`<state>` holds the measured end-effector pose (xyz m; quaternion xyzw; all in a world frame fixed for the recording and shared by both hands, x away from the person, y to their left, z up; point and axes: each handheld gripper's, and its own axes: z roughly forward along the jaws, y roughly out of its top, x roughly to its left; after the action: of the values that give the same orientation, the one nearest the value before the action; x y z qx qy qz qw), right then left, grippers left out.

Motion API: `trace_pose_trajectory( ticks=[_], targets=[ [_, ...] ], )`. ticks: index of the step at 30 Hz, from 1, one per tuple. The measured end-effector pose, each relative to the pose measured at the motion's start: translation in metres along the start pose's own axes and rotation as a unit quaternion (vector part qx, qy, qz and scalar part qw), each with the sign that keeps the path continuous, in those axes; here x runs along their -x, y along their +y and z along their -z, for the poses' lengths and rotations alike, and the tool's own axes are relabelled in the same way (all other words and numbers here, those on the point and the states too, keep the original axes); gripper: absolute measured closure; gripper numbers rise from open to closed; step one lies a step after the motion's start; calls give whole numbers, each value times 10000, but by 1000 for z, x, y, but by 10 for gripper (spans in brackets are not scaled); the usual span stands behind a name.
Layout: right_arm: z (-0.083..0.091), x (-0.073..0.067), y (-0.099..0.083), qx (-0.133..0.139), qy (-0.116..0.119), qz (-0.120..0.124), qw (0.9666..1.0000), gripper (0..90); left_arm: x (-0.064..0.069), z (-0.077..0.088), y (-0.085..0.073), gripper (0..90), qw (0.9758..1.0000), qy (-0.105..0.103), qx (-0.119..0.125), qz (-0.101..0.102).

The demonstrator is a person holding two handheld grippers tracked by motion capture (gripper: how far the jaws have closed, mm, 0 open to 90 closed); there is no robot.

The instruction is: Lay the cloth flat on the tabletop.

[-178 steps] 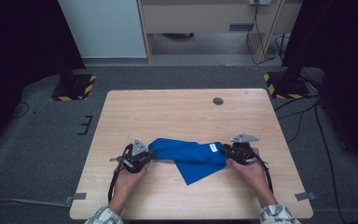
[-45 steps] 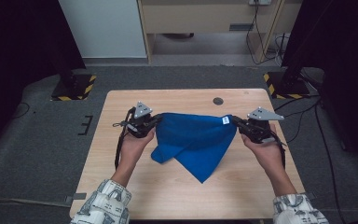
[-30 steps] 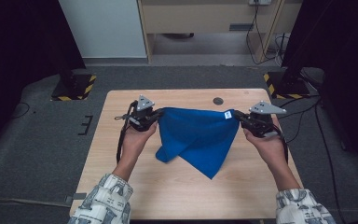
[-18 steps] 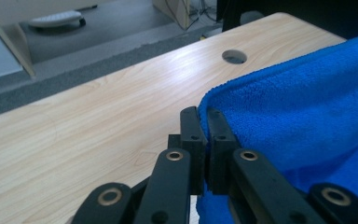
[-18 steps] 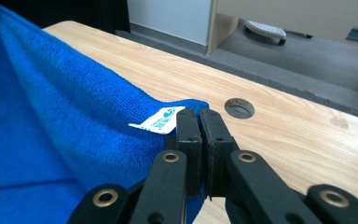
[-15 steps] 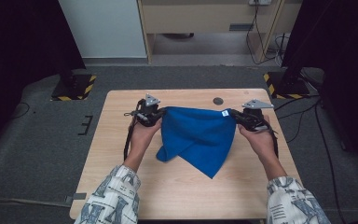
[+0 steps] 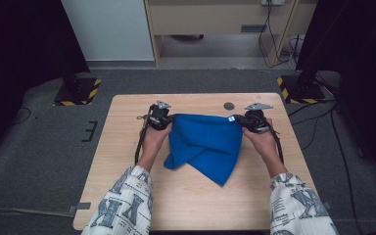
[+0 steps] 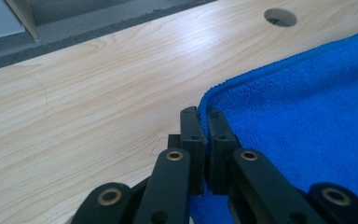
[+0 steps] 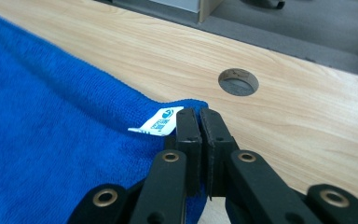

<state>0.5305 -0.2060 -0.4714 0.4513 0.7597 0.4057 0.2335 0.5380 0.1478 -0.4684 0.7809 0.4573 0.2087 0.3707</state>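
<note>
Blue cloth (image 7: pixel 206 142) held by two corners above the far half of the tabletop (image 7: pixel 127 147); the left gripper (image 7: pixel 162 119) has its fingers (image 8: pixel 193 135) pressed together on the cloth's left upper corner, and the right gripper (image 7: pixel 247 121) has its fingers (image 9: pixel 189 133) pressed together on the right upper corner, just beside the white label (image 9: pixel 161 120). The held edge runs straight from one gripper to the other, across the tabletop, and forms the long axis; the rest of the cloth lies toward the person from both pairs of fingers, ending in a point near the middle of the tabletop, with a folded flap at lower left. Each hand is at its own corner, so neither is the nearer; the round hole (image 7: pixel 229 105) in the tabletop lies just beyond the held edge, closer to the right gripper. Judged from this, the coming move turns on keeping that edge taut and level while it is laid down.

Against the high view from about six seconds back: the cloth then lay bunched near the person's side, grippers close in; both grippers now sit farther away across the tabletop, and the cloth is opened wider; over the last second the held edge has come lower toward the wood.
</note>
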Motion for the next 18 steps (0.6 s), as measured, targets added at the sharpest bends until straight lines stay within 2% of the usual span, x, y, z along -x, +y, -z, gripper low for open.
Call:
trace_pose_trajectory(
  ticks=[3, 6, 8, 9, 11, 13, 14, 16, 18],
  targets=[
    [-10, 4, -2, -13, -74, -286, 9996, 871, -1, -7, 0, 868, 10000, 24, -14, 53],
    [-20, 8, -3, -95, -136, -388, 9991, 869, -4, -14, -2, 855, 9998, 26, -163, 86],
    [-24, 10, -3, -181, -200, -368, 9990, 845, -4, -16, -3, 792, 9998, 36, -131, 159],
    [-24, 10, -3, -214, -256, -368, 9988, 786, -4, -17, -3, 744, 9998, 72, -71, 199],
    [-24, 11, -2, -202, -276, -399, 9986, 593, -5, -17, -2, 633, 9996, 125, 19, 232],
    [-21, 12, -1, -224, -495, -351, 9979, 404, -6, -16, -1, 462, 9989, 118, 151, 425],
    [-19, 12, 0, -211, -538, -347, 9977, 341, -7, -14, -1, 402, 9984, 41, 245, 514],
    [-13, 13, 2, -130, -577, -321, 9977, 272, -8, -11, 1, 348, 9973, -52, 343, 642],
    [-6, 12, 3, -56, -552, -307, 9980, 245, -8, -8, 2, 286, 9973, -78, 424, 592]
  ],
)
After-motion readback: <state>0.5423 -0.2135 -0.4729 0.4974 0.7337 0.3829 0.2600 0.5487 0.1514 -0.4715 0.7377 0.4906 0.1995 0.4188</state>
